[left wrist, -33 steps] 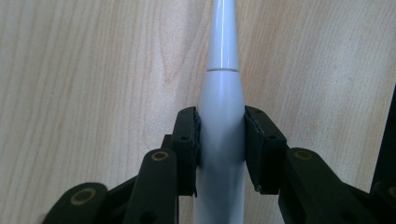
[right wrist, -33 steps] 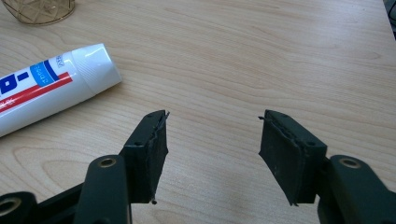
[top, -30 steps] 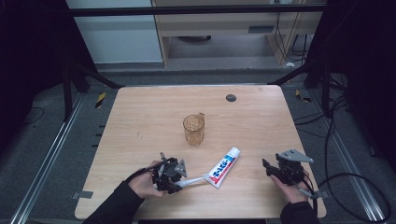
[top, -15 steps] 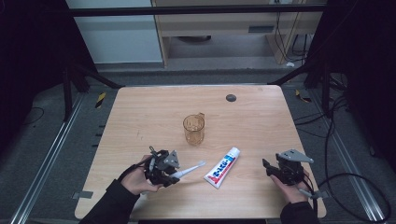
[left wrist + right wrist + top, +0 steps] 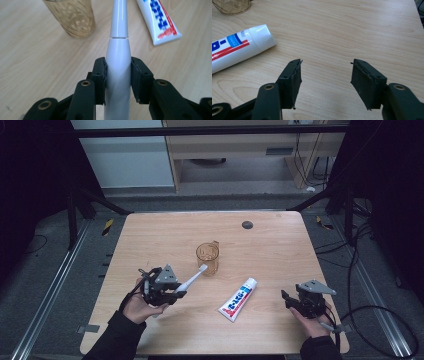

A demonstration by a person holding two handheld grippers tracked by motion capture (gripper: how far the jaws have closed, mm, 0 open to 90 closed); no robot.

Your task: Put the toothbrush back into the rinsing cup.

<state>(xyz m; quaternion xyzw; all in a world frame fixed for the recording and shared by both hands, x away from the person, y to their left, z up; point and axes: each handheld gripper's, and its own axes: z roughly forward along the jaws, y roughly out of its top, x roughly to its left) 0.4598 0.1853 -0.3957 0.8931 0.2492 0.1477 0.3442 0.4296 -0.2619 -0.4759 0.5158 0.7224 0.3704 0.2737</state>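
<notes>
Toothbrush (image 5: 191, 279): white electric type, thick handle, slim neck. You are gripping it in the left hand-held gripper (image 5: 176, 291), whose jaws are closing firmly on the broad handle from both sides, as the left gripper view is showing (image 5: 117, 62). You are carrying it clear of the table (image 5: 150, 235), near the front-left part and left of centre. Its long axis is running from the gripper up and away toward the far-right corner, brush head leading and tilting upward, tip just beside the rim of the amber cup (image 5: 208, 257).

Step in hand, as judged: you are carrying the brush toward the cup. The next move is calling for you to swing the handle more upright above the mouth, then lower it in without knocking the light cup over.

Toothpaste tube (image 5: 238, 299): lying flat between your hands, cap toward the far edge.

Right hand-held gripper (image 5: 287, 299): you are resting it near the front-right corner, jaws standing wide and holding nothing.
</notes>
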